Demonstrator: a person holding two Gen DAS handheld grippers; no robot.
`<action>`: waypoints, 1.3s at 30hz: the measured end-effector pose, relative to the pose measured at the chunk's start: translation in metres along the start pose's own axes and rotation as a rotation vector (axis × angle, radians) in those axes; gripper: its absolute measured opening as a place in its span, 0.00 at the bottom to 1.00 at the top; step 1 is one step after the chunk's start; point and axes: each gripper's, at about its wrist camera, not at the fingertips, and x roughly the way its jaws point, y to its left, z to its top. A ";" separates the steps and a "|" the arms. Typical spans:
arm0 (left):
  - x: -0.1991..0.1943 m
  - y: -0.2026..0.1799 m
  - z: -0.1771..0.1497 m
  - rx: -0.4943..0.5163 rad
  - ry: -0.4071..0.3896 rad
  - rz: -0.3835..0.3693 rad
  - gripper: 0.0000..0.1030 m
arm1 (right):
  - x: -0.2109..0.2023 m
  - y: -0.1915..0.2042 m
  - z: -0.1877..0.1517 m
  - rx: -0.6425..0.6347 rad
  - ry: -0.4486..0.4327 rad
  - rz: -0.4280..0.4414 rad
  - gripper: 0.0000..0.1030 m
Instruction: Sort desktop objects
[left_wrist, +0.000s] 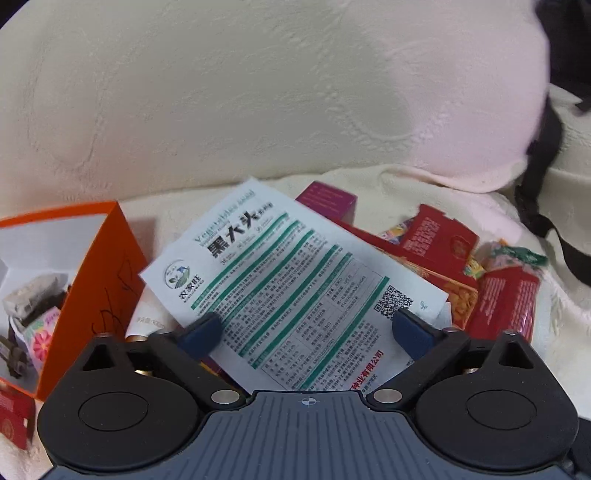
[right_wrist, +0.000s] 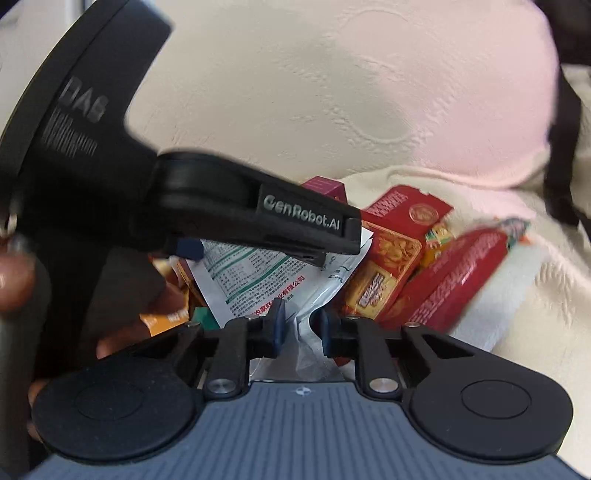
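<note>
A white seed packet (left_wrist: 291, 291) with green stripes and black Chinese print lies on a pile of snack packs. My left gripper (left_wrist: 310, 328) is open, its blue pads (left_wrist: 203, 328) wide apart over the packet's near half. In the right wrist view the same packet (right_wrist: 255, 284) lies under the left gripper's black body (right_wrist: 258, 218). My right gripper (right_wrist: 299, 328) is nearly shut, its pads close on either side of a clear silvery plastic bag (right_wrist: 314, 306); contact is unclear.
An open orange box (left_wrist: 99, 273) holding small wrapped items stands at the left. Red boxes (left_wrist: 439, 236) and a red sausage-shaped pack (left_wrist: 506, 302) lie at the right; they also show in the right wrist view (right_wrist: 454, 280). A cream embossed cloth (left_wrist: 258, 92) covers the surface.
</note>
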 end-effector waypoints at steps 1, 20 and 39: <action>-0.006 -0.002 -0.003 0.026 -0.019 0.011 0.43 | -0.001 0.001 -0.001 0.006 0.003 0.005 0.20; -0.028 0.017 0.037 -0.041 0.020 0.014 0.94 | -0.008 0.004 -0.018 0.020 0.069 0.037 0.19; 0.017 0.006 0.024 0.042 0.189 0.025 1.00 | 0.010 0.007 -0.014 0.017 0.101 0.040 0.26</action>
